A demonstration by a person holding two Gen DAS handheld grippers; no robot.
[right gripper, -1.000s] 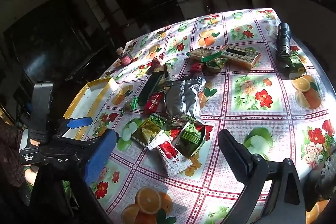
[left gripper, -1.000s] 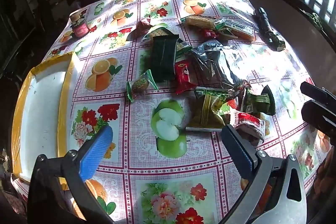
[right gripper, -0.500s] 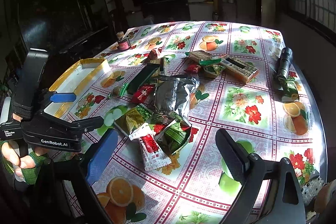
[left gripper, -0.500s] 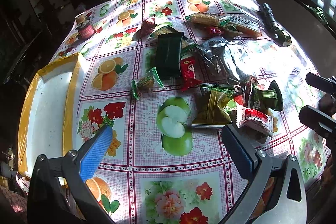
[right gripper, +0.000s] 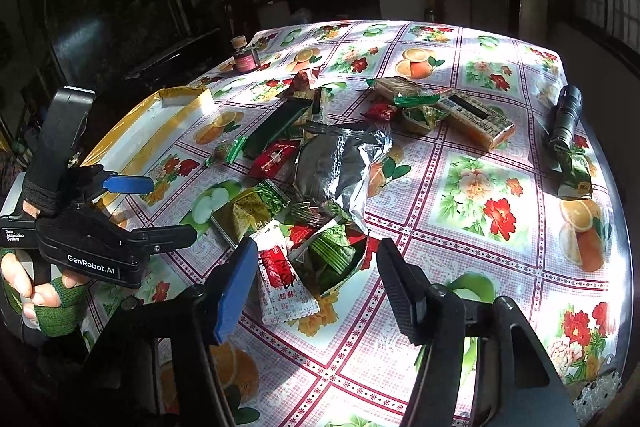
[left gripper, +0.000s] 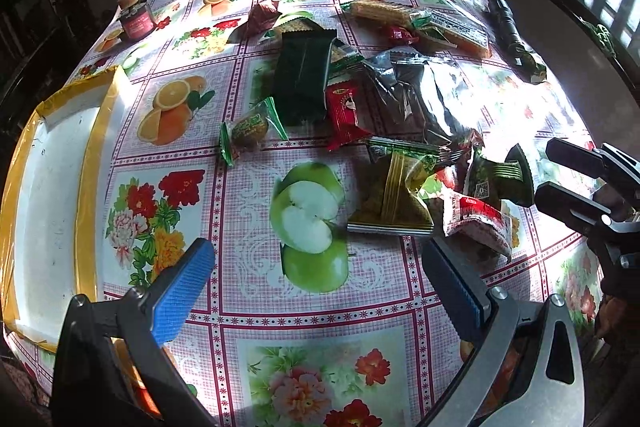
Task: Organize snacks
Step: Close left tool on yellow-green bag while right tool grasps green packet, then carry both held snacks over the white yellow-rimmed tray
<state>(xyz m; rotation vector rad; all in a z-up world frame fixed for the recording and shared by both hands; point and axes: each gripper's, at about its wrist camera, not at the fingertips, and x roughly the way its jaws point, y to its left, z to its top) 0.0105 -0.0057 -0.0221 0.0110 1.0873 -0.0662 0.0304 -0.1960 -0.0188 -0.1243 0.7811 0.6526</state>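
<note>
While the snacks lie in a loose heap in the middle of the fruit-and-flower tablecloth (left gripper: 180, 187), both grippers hang over its near side with nothing between their fingers. The left gripper (left gripper: 316, 279) stands spread wide above the printed green apple, its blue pad (left gripper: 182, 289) toward the white tray with yellow-taped rim (left gripper: 86, 187), which sits at the table's left edge with its inside bare. The right gripper (right gripper: 316, 287) has just been closing and now stands partly spread; the red-and-white sachet (right gripper: 282, 285) and the green wafer packet (right gripper: 336, 259) beside it lie in the gap as seen from its camera, but the pads do not press on either. In the left wrist view the right gripper's two black fingers reach in from the right edge, just beside the same green packet.

Behind these lie an olive-gold pillow pack (left gripper: 394, 195), a big crumpled silver foil bag (left gripper: 420, 95), a red sachet (left gripper: 344, 111) touching the bag's left side, a long dark green bar (left gripper: 302, 75), and a small green-ended candy (left gripper: 250, 129) a little apart to the left. Farther back lie a cracker pack (left gripper: 384, 11) and an orange biscuit pack (right gripper: 476, 119). A black flashlight (right gripper: 566, 117) lies near the right edge, a small jar (left gripper: 136, 19) at the far left corner. A hand in a green fingerless glove (right gripper: 36, 291) grips the left gripper's handle.
</note>
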